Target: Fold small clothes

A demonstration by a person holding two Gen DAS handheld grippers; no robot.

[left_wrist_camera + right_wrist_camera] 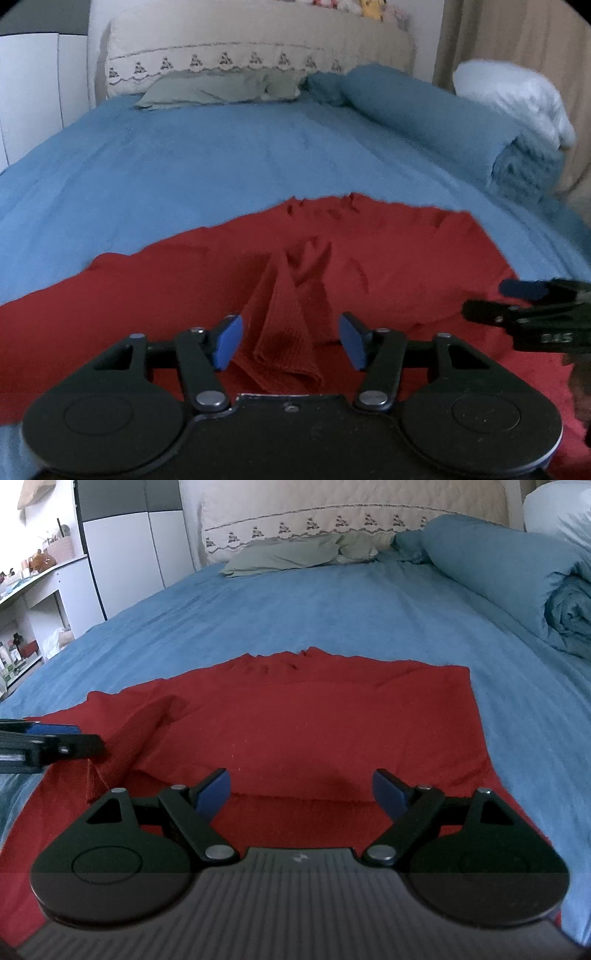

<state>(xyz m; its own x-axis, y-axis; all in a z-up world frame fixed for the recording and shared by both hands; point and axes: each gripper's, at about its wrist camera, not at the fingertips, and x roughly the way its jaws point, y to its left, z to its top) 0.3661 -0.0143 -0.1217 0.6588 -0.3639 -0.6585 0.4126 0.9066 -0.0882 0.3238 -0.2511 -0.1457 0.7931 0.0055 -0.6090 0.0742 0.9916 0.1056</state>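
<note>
Left gripper (pixel 291 341) gaping, straddling raised pleat of red waffle-knit garment (pixel 332 258) | right gripper (pixel 301 797) released, hovering | step: mid-fold, regrasping | next: pinching pleat squarely.

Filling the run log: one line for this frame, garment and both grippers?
stage: mid-fold | red knit garment: on blue bedsheet, raised fold between left gripper jaws, unpinched | right gripper: jaws open, empty

ribbed red knit cloth (pixel 288 332), matt blue bedsheet (pixel 184 166)
</note>
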